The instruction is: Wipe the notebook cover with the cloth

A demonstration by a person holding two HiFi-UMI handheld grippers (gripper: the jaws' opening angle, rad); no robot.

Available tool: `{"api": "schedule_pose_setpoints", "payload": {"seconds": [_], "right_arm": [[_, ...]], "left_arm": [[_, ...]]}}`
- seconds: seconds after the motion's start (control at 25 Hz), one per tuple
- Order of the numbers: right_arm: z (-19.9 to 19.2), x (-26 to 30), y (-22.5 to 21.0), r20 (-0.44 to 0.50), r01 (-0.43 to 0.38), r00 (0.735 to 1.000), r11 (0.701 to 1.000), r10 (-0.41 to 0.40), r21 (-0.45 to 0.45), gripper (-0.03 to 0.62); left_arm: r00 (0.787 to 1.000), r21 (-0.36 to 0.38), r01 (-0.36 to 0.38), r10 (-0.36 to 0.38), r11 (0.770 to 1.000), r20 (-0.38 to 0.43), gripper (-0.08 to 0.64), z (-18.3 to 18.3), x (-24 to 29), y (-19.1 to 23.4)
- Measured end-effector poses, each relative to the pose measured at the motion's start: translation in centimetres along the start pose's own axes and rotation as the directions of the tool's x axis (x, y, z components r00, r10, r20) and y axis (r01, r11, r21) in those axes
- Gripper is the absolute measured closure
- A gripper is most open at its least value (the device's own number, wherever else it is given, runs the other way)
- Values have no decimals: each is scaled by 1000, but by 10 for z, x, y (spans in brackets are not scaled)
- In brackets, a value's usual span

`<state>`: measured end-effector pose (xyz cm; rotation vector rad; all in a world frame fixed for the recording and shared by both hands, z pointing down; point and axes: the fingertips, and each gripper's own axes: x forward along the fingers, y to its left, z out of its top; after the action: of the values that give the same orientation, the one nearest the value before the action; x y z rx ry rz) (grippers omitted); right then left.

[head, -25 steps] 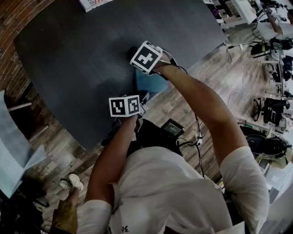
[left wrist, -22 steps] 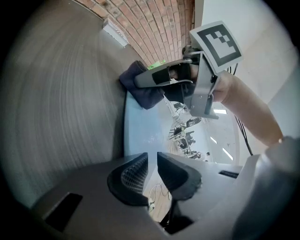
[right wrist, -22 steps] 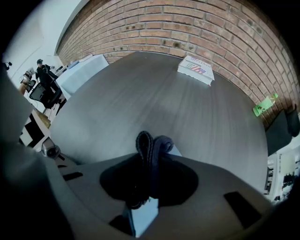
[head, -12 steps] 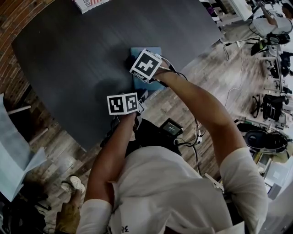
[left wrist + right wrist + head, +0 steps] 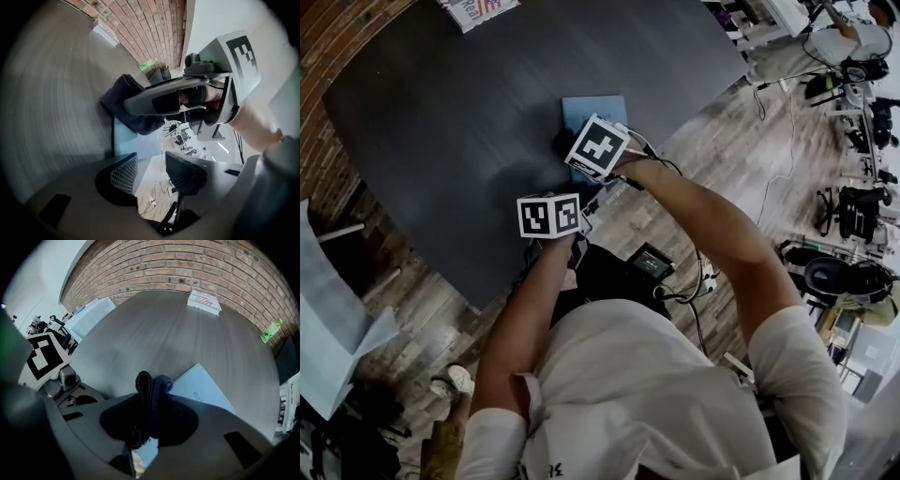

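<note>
Table (image 5: 441,112): arm (image 5: 712,234) extended, right tool (image 5: 148,420) clamps cloth (image 5: 151,383).

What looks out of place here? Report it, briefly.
Nothing stands out. The notebook lies flat near the edge of the table; the right hand-held gripper pinches the bunched dark cloth over it. The left hand-held gripper is opening its jaws, nothing between them.

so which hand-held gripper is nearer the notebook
Right. Right hand-held gripper holds the cloth at the notebook; left hand-held gripper, jaws opening, empty, is off its near edge.
</note>
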<state>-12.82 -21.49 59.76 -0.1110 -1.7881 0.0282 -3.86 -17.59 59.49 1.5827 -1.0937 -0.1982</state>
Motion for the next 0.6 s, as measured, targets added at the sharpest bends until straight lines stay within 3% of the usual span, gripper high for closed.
{"api": "schedule_pose_setpoints", "payload": {"seconds": [0.4,0.6], "right_arm": [[-8,-2,23,24,-27,999,999,27,23,491],[-18,-4,34,29,-44,999,998,43,37,491]], "left_arm": [[998,17,33,-34,999,54,379,-8,-42,-2],[992,-1,44,-43,999,121,379,-6,-64,-2]]}}
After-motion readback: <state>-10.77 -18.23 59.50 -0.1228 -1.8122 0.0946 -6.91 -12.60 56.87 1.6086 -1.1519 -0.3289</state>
